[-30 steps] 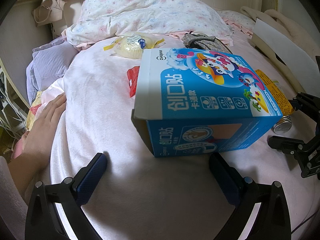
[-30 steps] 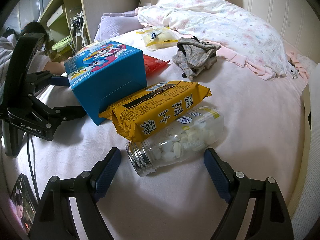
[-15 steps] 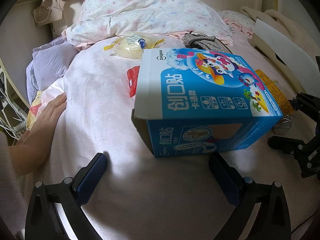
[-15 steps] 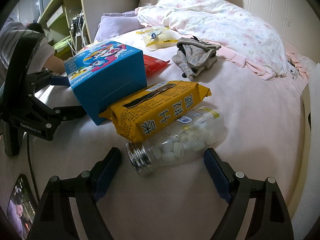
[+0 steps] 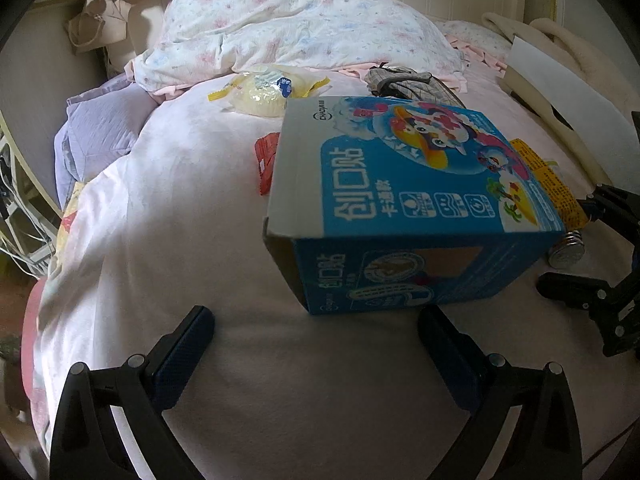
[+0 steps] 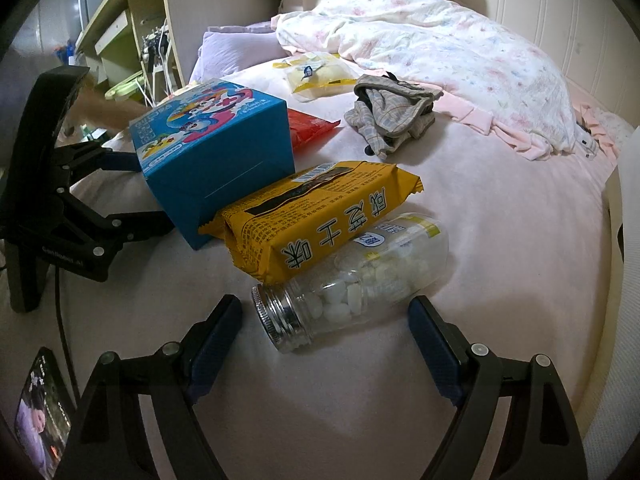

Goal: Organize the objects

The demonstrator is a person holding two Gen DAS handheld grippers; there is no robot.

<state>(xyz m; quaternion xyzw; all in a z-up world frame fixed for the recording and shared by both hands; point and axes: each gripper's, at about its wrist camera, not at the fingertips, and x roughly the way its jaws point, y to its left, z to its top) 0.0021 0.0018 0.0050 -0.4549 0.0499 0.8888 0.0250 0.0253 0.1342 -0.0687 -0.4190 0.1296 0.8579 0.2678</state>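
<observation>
bed (image 6: 500, 208): pink cover, clutter
step: none gripped yet
left gripper (image 5: 316, 344): wide, empty, facing blue box (image 5: 408, 208)
right gripper (image 6: 326, 344): wide, empty, near pill jar (image 6: 352, 280)
next: close on jar

**A lived-in bedroom at home**

The place is a bedroom in a home. A bed with a pale pink cover (image 6: 500, 208) fills both views. At its head lies a crumpled floral duvet (image 6: 440, 52), with a lilac pillow (image 5: 100, 132) beside it and folded clothes (image 6: 392, 116) on the cover. A white panelled headboard (image 6: 560, 20) stands behind. Beside the bed there is a shelf unit (image 6: 132, 36) with cables.
</observation>
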